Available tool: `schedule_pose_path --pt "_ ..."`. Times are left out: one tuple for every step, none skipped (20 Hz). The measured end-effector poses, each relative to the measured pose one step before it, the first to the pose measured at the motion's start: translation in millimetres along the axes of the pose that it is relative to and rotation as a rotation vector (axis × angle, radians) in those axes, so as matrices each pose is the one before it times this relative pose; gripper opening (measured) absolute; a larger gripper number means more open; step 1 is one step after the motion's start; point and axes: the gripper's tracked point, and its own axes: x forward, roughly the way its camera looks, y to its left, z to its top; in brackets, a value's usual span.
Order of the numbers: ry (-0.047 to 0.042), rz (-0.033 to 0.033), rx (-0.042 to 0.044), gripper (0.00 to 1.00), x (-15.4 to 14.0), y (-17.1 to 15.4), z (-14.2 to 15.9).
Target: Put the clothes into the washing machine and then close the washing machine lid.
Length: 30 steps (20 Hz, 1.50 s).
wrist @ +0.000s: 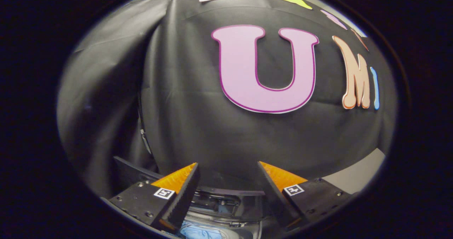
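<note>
One square marker [164, 193] is sitting behind one finger of the gripper [228, 164] and a second marker [294, 189] behind the other (each is showing a black-and-white block pattern, not words or numbers). The fingers are standing spread apart, gripping nothing. No readable text or number is showing elsewhere.

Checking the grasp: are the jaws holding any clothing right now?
No. The gripper jaws stand wide apart with nothing between them; a blue garment lies below in the washing machine.
</note>
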Motion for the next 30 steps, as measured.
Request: schedule_pose_path --pt "0.01534 0.00225 0.00354 0.96 4.89 0.77 -8.19" --pt "0.01642 0.00261 0.00017 0.97 3.19 1.77 -6.43" --pt "0.01568 0.00911 0.01311 0.97 1.14 0.38 -2.68" --pt "0.00928 0.00259 0.04671 0.97 0.09 0.07 0.23" --pt "0.04937 0.0003 0.04967 0.96 -0.62 -1.24 -5.28" --pt "-0.00234 0.00977 0.01541 0.96 -4.01 2.67 3.89" --pt "0.00471 0.01165 -0.02136 0.96 1.49 -0.02 -0.07" --pt "0.01885 0.00405 -0.00103 0.95 -1.8 0.08 -5.29" --pt "-0.02653 0.00345 -0.00298 0.96 2.4 0.77 3.66" --pt "0.00855 0.00184 0.00535 0.97 2.28 -0.64 -2.89" --pt "-0.01978 0.00361 -0.00432 0.97 -0.53 0.72 3.83" --pt "-0.00441 0.00011 0.00162 0.97 2.19 -0.33 0.27" --pt "-0.00961 -0.00067 -0.00218 0.96 -2.74 -0.01 0.68" --pt "0.00084 -0.00043 0.00035 0.97 0.88 -0.39 0.59" --pt "0.00456 0.00097 -0.00069 0.97 -1.49 0.11 -1.9" --pt "0.00026 0.00191 0.0005 0.97 0.11 -0.3 0.31" --pt "0.00219 0.00087 -0.00066 0.97 -0.06 0.56 -1.13" --pt "-0.00406 0.00036 -0.00123 0.97 -0.74 -0.07 0.67" --pt "-0.00368 -0.00026 0.00032 0.97 0.27 -0.48 -0.11" --pt "-0.00773 0.00069 -0.00023 0.97 -0.82 -0.24 1.73" --pt "-0.0035 0.00052 -0.00043 0.97 0.99 -0.43 0.12" --pt "-0.00214 0.00183 0.00001 0.97 -0.13 0.15 0.86" --pt "0.00171 0.00162 0.0014 0.97 0.72 -0.27 -0.64" --pt "0.00181 0.00482 0.00184 0.97 -0.89 0.05 -0.03" --pt "-0.00082 0.00373 0.00282 0.97 0.75 0.2 -0.07" --pt "-0.00086 0.00223 0.00059 0.97 0.57 0.28 -0.17" --pt "-0.00431 -0.00053 -0.00191 0.97 -0.49 -1.37 0.15" --pt "-0.00367 -0.00102 -0.00065 0.97 1.37 -0.29 -0.1" --pt "-0.00467 -0.00145 -0.00028 0.97 -0.65 -0.66 0.48" --pt "-0.00313 0.00039 -0.00011 0.97 0.22 -0.31 0.42"
